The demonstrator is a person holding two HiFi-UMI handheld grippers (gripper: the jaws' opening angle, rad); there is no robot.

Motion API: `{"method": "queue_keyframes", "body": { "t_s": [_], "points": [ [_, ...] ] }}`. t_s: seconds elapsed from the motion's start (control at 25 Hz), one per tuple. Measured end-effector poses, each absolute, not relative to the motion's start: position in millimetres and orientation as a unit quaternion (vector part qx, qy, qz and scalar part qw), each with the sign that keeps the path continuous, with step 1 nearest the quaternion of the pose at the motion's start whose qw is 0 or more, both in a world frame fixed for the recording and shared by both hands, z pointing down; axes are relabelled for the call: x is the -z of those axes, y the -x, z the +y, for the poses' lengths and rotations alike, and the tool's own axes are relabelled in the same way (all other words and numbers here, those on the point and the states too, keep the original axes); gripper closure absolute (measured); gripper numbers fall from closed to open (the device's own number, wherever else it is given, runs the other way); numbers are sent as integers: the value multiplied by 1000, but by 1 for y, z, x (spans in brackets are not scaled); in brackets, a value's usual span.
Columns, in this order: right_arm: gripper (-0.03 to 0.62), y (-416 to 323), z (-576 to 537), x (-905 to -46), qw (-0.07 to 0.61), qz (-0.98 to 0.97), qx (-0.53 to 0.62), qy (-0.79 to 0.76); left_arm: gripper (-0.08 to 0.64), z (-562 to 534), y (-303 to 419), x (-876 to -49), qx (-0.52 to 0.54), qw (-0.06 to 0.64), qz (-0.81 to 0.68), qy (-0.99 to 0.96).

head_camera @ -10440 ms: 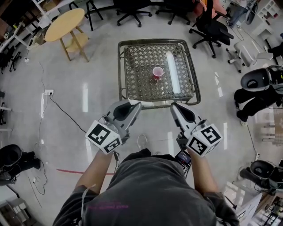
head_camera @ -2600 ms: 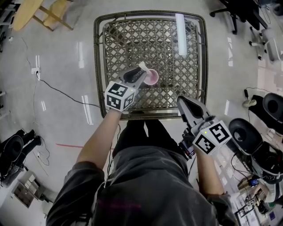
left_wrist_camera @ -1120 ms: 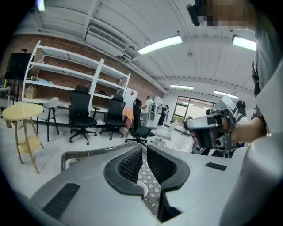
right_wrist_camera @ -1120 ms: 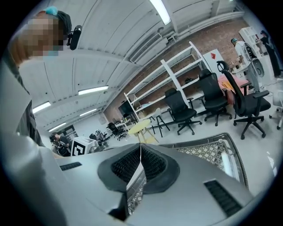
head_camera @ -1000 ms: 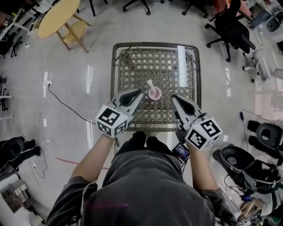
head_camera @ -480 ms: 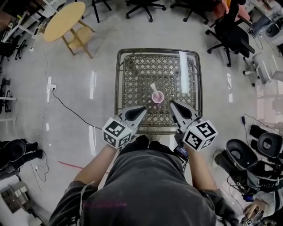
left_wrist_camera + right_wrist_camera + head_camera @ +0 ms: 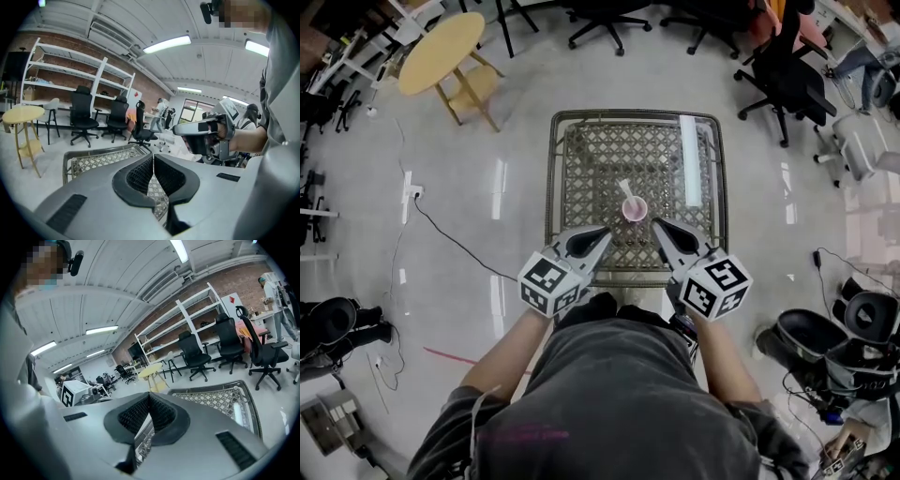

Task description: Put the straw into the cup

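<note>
We see the straw (image 7: 624, 190) leaning inside the pink cup (image 7: 635, 208), mid wicker table (image 7: 554, 187). Left gripper (image 7: 602, 236) and right gripper (image 7: 659, 228) sit over the table's near edge, either side of the cup and not touching it. Both jaw pairs are pressed together with nothing between them.
</note>
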State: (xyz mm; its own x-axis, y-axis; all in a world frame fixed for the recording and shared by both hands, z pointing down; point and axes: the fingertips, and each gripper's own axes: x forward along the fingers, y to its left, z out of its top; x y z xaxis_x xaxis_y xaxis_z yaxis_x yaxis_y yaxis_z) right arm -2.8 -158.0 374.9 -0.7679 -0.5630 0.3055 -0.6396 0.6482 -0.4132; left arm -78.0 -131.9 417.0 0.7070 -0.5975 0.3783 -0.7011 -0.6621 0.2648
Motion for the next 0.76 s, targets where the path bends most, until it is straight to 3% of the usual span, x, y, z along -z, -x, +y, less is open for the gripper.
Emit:
{"method": "queue_keyframes", "body": {
  "t_s": [0.76],
  "points": [
    [578,-4,-156,-346,72,-921,-223,-310,541,-152,73,-374,-106,156,-401,-897]
  ]
}}
